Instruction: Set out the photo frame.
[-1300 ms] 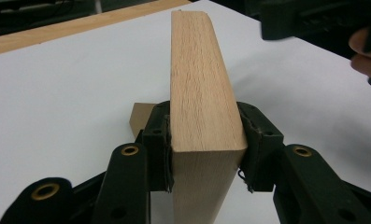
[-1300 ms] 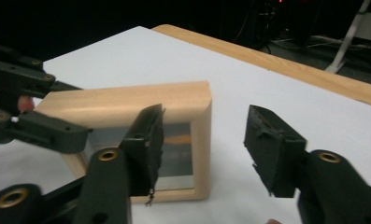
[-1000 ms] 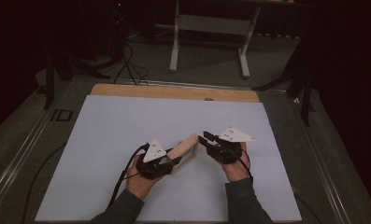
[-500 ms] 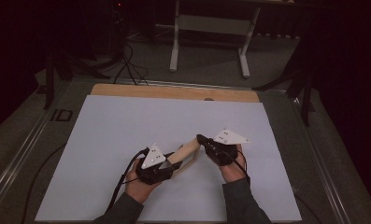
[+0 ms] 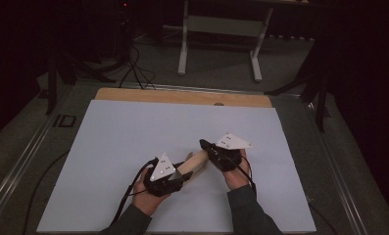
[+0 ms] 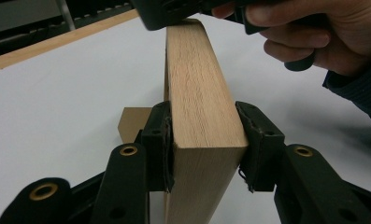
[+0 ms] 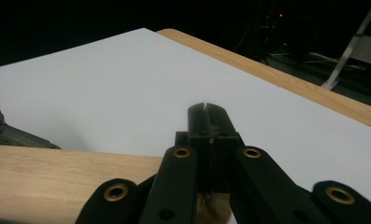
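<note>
A light wooden block (image 5: 194, 161) is held just above the white table sheet (image 5: 133, 132), near the front middle. My left gripper (image 5: 181, 172) is shut on its near end; in the left gripper view both pads (image 6: 157, 140) press the block's (image 6: 197, 93) sides. My right gripper (image 5: 205, 145) lies over the block's far end, held by a hand (image 6: 314, 42). In the right gripper view its jaws (image 7: 206, 108) are shut against each other with nothing between them, and the block (image 7: 57, 177) passes underneath. A small brown piece (image 6: 131, 122) shows behind the left jaw.
A wooden strip (image 5: 182, 96) borders the sheet's far edge. Beyond it a white stand (image 5: 219, 24) and cables (image 5: 133, 63) sit on the dark floor. Metal rails (image 5: 30, 147) run along the table's sides. Open sheet lies to the left, right and far side.
Both hands and the block have drifted slightly toward the table's near edge. The right gripper has shifted a little left over the block's end.
</note>
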Demonstrator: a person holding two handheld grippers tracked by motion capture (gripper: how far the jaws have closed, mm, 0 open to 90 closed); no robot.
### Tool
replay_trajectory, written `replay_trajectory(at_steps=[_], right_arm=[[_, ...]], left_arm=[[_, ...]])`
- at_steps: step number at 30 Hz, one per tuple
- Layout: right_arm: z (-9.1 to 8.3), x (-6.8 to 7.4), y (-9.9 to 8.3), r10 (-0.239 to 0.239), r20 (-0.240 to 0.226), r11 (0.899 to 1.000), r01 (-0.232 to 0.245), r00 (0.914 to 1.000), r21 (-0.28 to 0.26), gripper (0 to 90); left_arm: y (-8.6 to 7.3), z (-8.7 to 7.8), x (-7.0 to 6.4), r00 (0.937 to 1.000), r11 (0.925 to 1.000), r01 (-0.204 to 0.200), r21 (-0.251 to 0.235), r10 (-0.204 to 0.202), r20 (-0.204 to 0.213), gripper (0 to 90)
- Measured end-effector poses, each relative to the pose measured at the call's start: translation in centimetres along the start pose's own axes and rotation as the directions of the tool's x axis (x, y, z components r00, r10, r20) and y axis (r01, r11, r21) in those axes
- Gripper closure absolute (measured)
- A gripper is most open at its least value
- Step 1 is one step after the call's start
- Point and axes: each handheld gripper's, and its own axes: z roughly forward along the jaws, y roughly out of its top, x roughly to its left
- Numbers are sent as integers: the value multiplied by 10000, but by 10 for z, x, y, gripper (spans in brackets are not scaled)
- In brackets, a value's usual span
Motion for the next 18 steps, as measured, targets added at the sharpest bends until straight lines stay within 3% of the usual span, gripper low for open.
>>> replay_trajectory(at_steps=[5, 9, 14, 18], right_arm=[[-1, 2, 1, -122, 80, 9999, 122, 9999, 76, 896], [-3, 2, 1, -225, 199, 9996, 222, 9995, 146, 896], [-4, 1, 0, -215, 264, 9996, 210, 9994, 206, 896], [-6, 0, -1, -201, 246, 9995, 195, 9995, 244, 896]], left_arm=[[-3, 2, 1, 9998, 9998, 195, 45, -195, -15, 559], [-5, 1, 9, 9986, 9990, 403, 172, -397, -338, 534], [-8, 0, 21, 9914, 9945, 1007, 299, -977, -868, 534], [-10, 0, 26, 9901, 9927, 1153, 350, -1120, -851, 538]])
